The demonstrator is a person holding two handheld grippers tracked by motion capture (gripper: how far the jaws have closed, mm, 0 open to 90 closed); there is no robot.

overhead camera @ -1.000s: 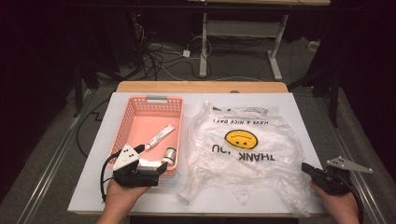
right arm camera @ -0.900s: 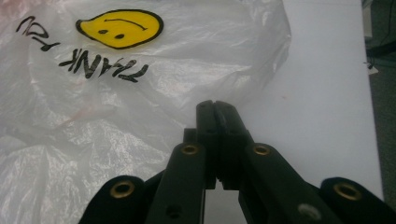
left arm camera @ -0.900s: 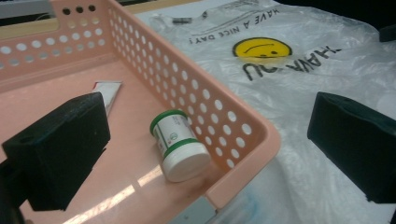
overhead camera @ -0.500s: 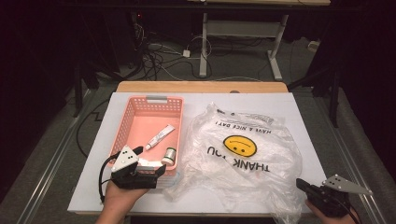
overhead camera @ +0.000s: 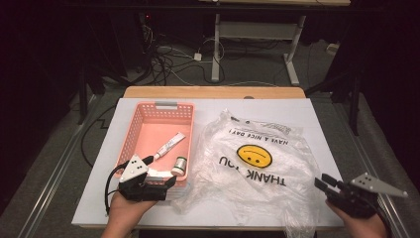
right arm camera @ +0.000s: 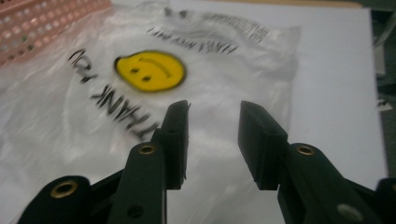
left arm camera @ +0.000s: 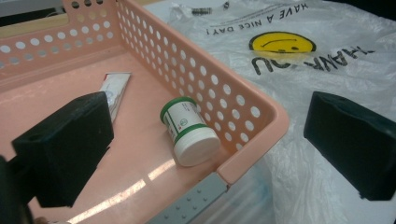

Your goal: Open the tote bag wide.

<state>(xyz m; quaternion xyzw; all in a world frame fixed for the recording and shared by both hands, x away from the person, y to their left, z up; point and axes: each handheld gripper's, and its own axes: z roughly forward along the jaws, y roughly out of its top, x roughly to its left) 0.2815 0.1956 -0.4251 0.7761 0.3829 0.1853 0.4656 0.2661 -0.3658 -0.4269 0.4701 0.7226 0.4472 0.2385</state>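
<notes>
A pink perforated basket holds a white tube and a small green-banded jar lying on its side. Right of it lies a clear plastic bag with a yellow smiley and "THANK YOU". My left gripper is open wide across the basket's near right corner. In the left gripper view, one jaw is inside the basket near the jar and the other hangs over the bag. My right gripper is open and empty at the bag's near right corner, its own view facing the bag.
A white mat covers the wooden table. Dark floor, cables and desk legs lie beyond the far edge. A metal rail runs along the left side.
My right gripper has drawn back toward the table's near edge at the bag's corner, and the bag's near part has shifted. The left gripper has barely moved.
</notes>
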